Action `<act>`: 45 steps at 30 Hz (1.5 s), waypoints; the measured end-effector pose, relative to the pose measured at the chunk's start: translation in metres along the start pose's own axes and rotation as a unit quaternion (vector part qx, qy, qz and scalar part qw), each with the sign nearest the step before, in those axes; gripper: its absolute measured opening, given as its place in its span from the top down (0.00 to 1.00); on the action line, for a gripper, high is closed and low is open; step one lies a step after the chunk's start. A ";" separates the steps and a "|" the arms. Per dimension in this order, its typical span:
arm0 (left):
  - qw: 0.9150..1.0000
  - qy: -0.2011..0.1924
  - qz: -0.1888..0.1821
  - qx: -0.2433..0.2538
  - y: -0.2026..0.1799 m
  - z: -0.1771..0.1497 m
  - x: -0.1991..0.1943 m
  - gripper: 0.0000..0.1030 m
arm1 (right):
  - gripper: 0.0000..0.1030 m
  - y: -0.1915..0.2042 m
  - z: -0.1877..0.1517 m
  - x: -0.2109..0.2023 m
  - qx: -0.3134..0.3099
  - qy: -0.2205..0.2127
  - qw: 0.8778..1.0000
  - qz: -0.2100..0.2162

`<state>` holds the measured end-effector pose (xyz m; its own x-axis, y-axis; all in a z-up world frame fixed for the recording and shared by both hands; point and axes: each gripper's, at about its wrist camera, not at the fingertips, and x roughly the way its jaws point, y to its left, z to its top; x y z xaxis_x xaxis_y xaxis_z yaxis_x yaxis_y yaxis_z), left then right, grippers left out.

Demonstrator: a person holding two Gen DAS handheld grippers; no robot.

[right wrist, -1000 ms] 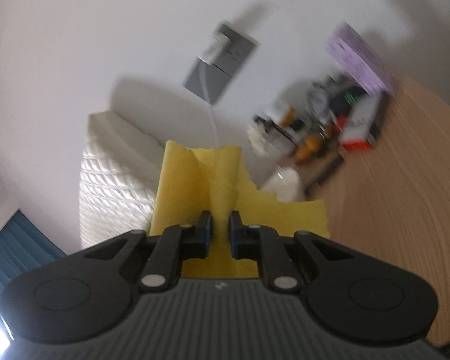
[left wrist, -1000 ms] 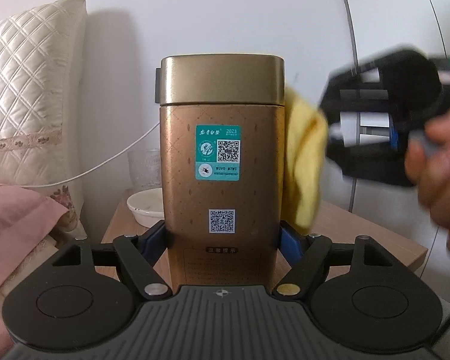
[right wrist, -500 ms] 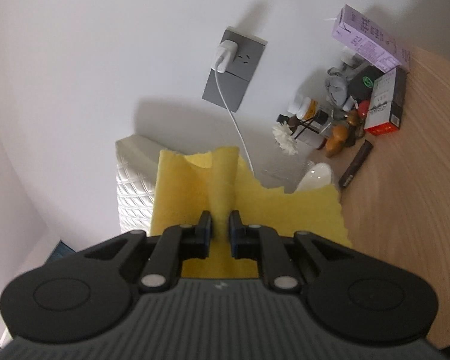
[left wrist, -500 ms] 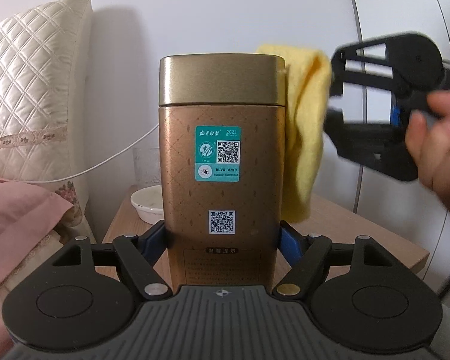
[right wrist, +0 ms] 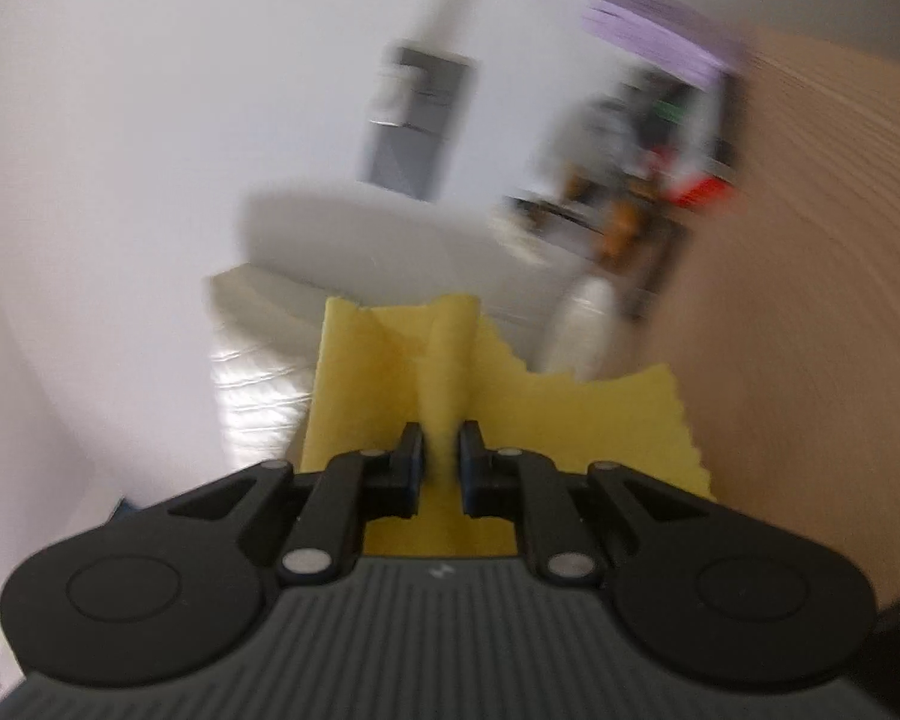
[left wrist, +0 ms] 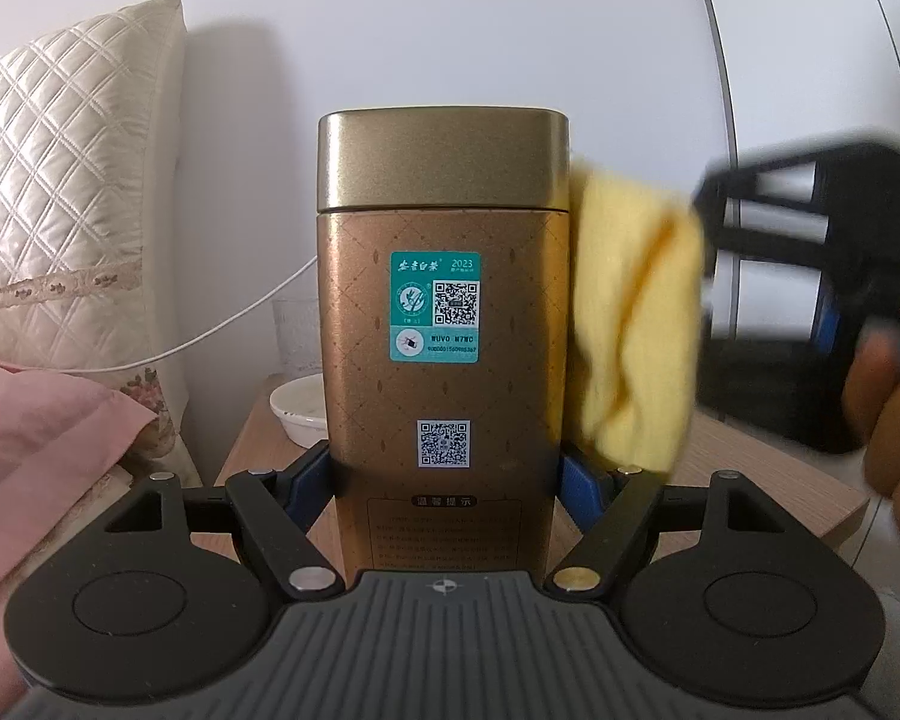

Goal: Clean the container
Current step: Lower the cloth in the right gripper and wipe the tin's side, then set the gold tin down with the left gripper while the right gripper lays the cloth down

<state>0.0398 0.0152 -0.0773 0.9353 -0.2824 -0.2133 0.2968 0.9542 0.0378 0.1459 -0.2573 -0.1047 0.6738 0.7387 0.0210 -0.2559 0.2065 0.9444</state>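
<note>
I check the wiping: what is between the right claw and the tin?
The yellow cloth, held by the right claw, lies against the tin; the left wrist view shows it.

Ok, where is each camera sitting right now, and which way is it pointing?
Left wrist: on the left gripper, looking along its fingers at the upright tin it clamps; the person's hand shows right.
Right wrist: on the right gripper, facing the wall, blurred, fingers shut on the yellow cloth.
Shared: the cloth, beside the tin's side; also the white pillow.
</note>
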 end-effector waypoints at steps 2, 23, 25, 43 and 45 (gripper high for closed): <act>1.000 0.000 0.001 0.000 -0.003 0.000 -0.002 0.23 | 0.87 0.004 -0.001 0.000 -0.014 -0.003 1.000 -0.006; 1.000 0.021 0.012 -0.008 -0.005 0.007 0.009 0.23 | 0.87 0.041 0.021 -0.042 -0.212 -0.065 0.967 -0.125; 1.000 0.023 0.013 -0.008 -0.005 0.007 0.011 0.23 | 0.87 0.047 0.022 -0.046 -0.273 -0.066 0.943 -0.181; 0.998 0.040 0.020 -0.038 0.003 0.022 0.005 0.06 | 0.60 -0.010 0.007 -0.005 -0.356 -0.023 0.865 -0.352; 0.998 0.034 0.032 -0.033 0.002 0.028 -0.003 0.03 | 0.50 0.007 0.003 -0.012 -0.372 -0.035 0.865 -0.335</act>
<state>0.0433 0.0153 -0.0492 0.9359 -0.2164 -0.2778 0.2225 0.9749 -0.0099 0.1387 -0.2666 -0.0977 0.8775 0.2576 -0.4045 -0.1487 0.9481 0.2812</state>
